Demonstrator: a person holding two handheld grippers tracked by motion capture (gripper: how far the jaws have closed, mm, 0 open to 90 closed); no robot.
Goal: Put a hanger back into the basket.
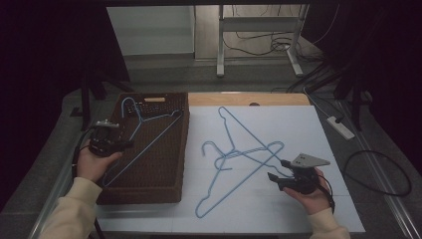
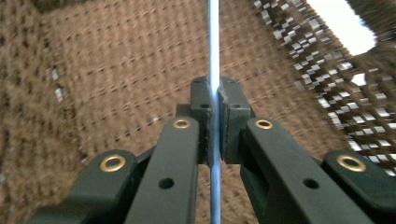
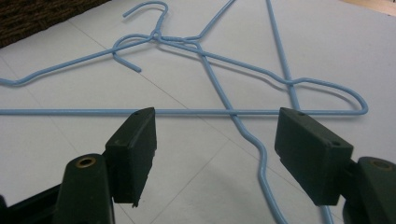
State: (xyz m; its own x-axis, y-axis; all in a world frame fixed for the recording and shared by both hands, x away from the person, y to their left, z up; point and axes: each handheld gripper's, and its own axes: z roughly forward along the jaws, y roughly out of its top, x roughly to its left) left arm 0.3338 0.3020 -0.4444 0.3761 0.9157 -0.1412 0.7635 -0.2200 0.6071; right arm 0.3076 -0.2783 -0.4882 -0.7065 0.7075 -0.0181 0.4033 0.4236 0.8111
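The left gripper (image 1: pixel 110 141) is holding a blue hanger (image 1: pixel 149 130) over the brown basket (image 1: pixel 149 189). The right gripper (image 1: pixel 278 172) is sitting beside the tangled hangers (image 1: pixel 239 149) on the white table (image 1: pixel 298 124).

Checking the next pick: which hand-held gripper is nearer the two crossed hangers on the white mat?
Right. The right hand-held gripper is open beside the crossed hangers, jaws facing them. The left hand-held gripper is off over the basket, shut on the hanger there.
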